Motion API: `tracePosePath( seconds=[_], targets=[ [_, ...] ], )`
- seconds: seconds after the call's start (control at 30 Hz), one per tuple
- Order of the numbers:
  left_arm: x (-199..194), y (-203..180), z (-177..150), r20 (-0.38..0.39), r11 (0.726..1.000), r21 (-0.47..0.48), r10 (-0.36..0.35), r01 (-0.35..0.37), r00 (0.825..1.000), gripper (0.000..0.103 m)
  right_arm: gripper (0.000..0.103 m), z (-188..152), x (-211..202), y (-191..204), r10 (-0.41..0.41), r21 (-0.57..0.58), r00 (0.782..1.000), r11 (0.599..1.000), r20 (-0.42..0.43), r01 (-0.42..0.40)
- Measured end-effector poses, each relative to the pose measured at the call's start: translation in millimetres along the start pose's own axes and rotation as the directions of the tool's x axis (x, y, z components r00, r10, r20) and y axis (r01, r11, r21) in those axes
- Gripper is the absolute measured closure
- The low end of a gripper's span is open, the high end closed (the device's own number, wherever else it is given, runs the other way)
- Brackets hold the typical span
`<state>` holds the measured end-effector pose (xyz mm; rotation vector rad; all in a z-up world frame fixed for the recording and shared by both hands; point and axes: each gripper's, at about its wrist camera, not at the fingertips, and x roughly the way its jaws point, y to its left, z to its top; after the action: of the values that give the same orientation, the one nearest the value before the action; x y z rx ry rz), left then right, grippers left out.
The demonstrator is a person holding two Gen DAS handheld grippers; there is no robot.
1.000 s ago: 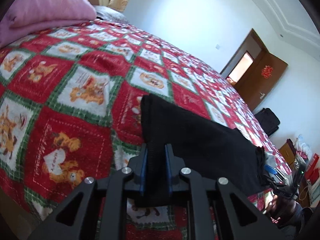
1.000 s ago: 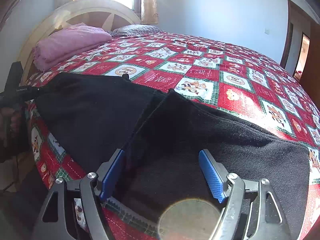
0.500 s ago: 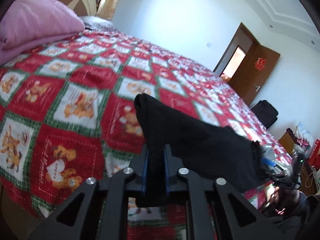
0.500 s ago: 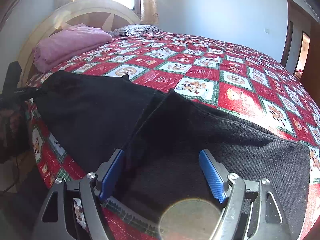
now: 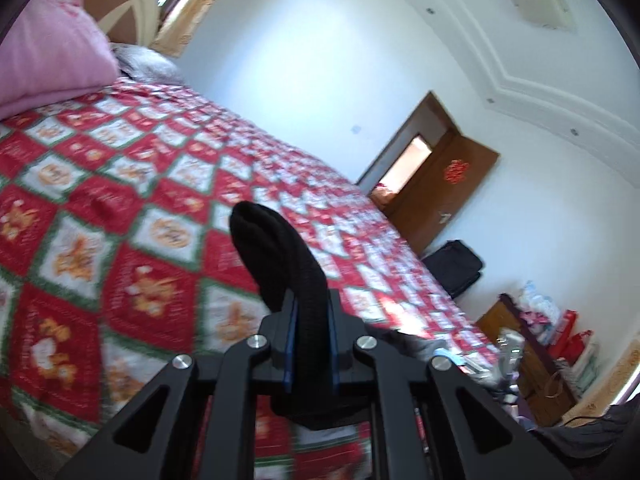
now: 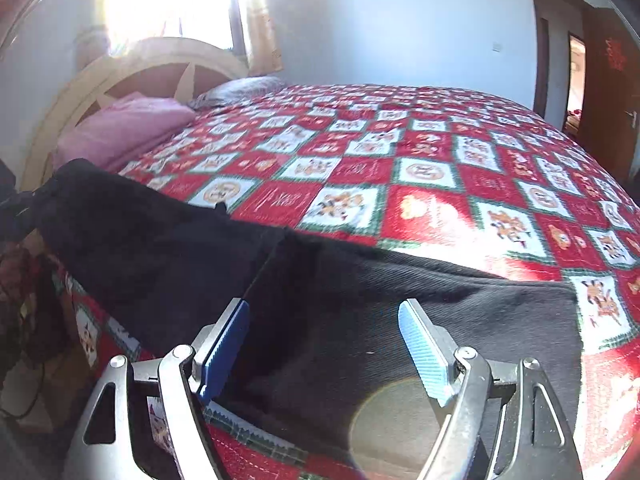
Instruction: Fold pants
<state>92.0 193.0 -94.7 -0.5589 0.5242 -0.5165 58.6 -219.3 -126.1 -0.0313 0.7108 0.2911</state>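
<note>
Black pants (image 6: 328, 300) lie along the near edge of the bed in the right wrist view, one end reaching far left. My left gripper (image 5: 312, 312) is shut on an end of the black pants (image 5: 276, 256), which curls up above the quilt between its blue pads. My right gripper (image 6: 324, 328) is open over the pants, its blue pads (image 6: 224, 340) wide apart with only flat cloth beneath them. At the far left of that view the lifted end of the pants (image 6: 68, 184) rises off the bed.
The bed carries a red, green and white patchwork quilt (image 6: 420, 168). A folded pink blanket (image 5: 44, 60) lies by the cream headboard (image 6: 132, 68). A brown door (image 5: 444, 196) stands open; a black bag (image 5: 456, 264) and cluttered furniture (image 5: 536, 340) are past the bed's end.
My left gripper has risen and tipped upward, lifting the pants end off the quilt. The right gripper has lifted slightly and rolled, still open.
</note>
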Motion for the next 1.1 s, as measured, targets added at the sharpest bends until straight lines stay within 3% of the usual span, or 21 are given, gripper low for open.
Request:
tracePosePath(
  seconds=[0.23,0.4,0.7,0.83,1.1],
  targets=[
    [7.9,-63.8,14.1,0.017,0.988,0.09,-0.125,0.123,0.992,0.09,0.025,2.8,-26.0,-16.5,0.07,0.038,0.997,0.997,0.01,-0.07],
    [29.2,-102.7,19.7,-0.006,0.969,0.136,-0.208,0.207,0.978,0.09,0.025,0.6,-38.3,-42.4,0.026,0.091,0.999,0.995,0.021,-0.027],
    [92.9,-176.2,7.6,-0.168,0.925,0.202,-0.291,0.322,0.942,0.09,0.025,-8.1,-67.4,-105.7,-0.079,0.225,0.996,0.972,0.051,0.065],
    [135.3,-206.8,-13.4,-0.277,0.911,0.226,-0.279,0.344,0.92,0.09,0.025,-16.1,-75.6,-129.8,-0.103,0.282,0.993,0.956,0.054,0.084],
    [222.6,-241.0,-74.8,-0.451,0.895,0.323,-0.14,0.308,0.881,0.09,0.025,-26.4,-74.2,-164.2,-0.117,0.382,0.992,0.92,0.054,0.088]
  ],
)
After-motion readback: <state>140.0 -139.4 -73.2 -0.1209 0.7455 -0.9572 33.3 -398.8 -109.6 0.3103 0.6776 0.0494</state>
